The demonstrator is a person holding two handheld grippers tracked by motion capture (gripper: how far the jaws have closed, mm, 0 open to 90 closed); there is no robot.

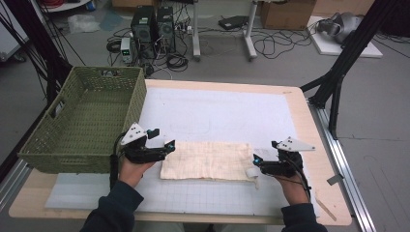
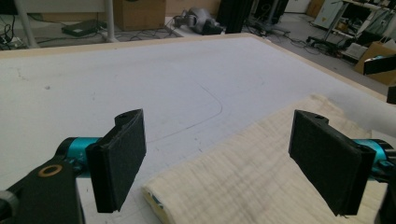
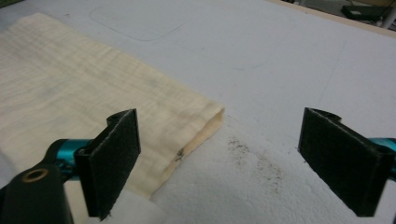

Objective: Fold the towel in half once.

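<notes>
You are letting go of the folded cream cloth [image 1: 207, 161], which is lying flat on the white mat just right of the green woven basket [image 1: 87, 121]; both the left tongs [image 1: 167, 146] and right tongs [image 1: 256, 160] are standing wide open, holding nothing. Judging from this, you are needing to re-grip for another fold or the basket

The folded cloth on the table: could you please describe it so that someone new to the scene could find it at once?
Start at the white mat covering the wooden table. Toward its near edge, between the left gripper and right gripper, lies the folded cloth. It is a flat cream rectangle with a crinkled weave, unlike the tall green woven basket on the left.
</notes>
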